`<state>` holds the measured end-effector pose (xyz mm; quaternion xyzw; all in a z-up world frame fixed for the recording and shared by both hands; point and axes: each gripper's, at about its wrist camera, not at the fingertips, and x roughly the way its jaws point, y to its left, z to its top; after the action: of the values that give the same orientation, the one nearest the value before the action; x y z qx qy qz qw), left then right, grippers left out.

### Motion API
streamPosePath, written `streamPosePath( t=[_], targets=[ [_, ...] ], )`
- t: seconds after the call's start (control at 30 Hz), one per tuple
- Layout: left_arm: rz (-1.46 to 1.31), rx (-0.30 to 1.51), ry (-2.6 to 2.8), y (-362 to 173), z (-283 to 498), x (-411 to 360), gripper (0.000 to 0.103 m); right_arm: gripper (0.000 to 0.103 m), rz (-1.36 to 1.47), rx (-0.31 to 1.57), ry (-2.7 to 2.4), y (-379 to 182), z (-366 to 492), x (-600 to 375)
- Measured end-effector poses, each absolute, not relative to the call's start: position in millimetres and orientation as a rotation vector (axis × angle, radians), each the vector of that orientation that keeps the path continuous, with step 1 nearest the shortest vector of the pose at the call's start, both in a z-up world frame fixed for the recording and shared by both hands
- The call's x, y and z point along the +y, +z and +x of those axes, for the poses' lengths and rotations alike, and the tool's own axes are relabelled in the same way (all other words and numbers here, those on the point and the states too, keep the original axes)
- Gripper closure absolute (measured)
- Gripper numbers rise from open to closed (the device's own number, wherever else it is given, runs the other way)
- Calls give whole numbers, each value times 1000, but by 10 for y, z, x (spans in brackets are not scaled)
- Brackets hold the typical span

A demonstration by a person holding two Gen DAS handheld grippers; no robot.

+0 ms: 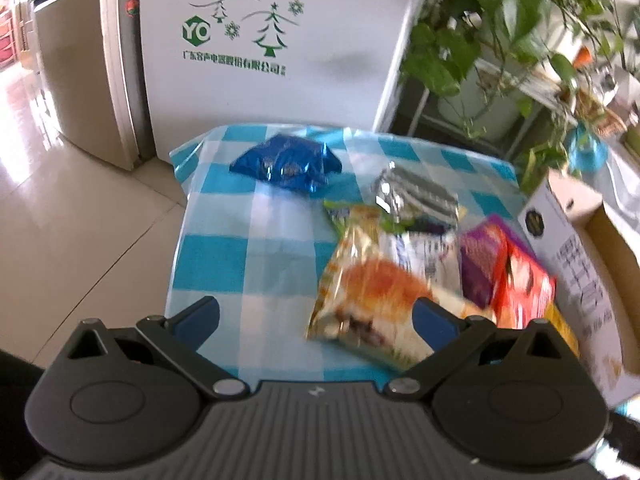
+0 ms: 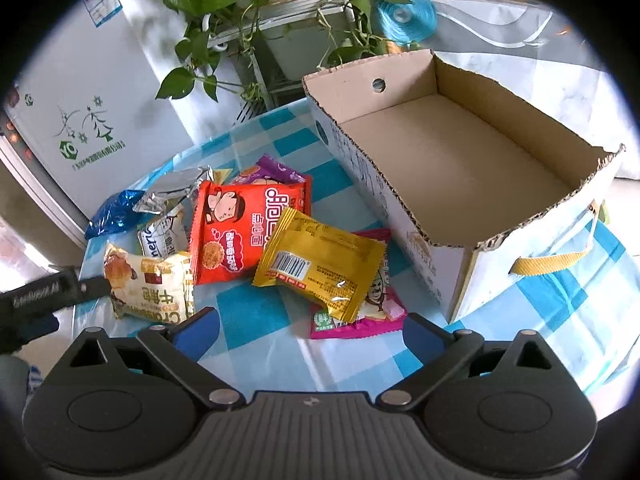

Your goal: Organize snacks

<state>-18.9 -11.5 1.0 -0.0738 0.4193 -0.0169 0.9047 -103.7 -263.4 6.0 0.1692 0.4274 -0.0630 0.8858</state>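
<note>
Several snack packets lie in a heap on the blue-checked tablecloth [image 2: 256, 312]. A yellow packet [image 2: 320, 268] rests on a red one [image 2: 248, 232] and a pink one [image 2: 376, 308], just ahead of my open right gripper [image 2: 312, 330]. An empty cardboard box [image 2: 452, 268] stands to the right of them. My left gripper [image 1: 320, 314] is open over the near edge of a croissant packet [image 1: 368, 304], which lies closer to its right finger. In the right wrist view one left finger meets the croissant packet [image 2: 152, 284] at its left edge. Farther back lie a blue packet [image 1: 286, 160] and a silver packet [image 1: 416, 192].
A white freezer [image 1: 280, 60] with green printing stands behind the table, and potted plants [image 1: 500, 20] on a rack are at the back right. The table's left edge drops to a tiled floor [image 1: 80, 220]. The box [image 1: 576, 256] borders the heap on the right.
</note>
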Motion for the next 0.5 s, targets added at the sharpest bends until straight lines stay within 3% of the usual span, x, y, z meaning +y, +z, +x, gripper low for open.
streamPosePath(
  t=[0.23,0.5],
  targets=[
    [-175,852,-24,-45,71,-234,1,8,321,865,-130,19,-1003,-2626],
    [-158,886,-23,-207,26,-257,1,9,265,788,-111,-33,-893,-2587]
  ],
)
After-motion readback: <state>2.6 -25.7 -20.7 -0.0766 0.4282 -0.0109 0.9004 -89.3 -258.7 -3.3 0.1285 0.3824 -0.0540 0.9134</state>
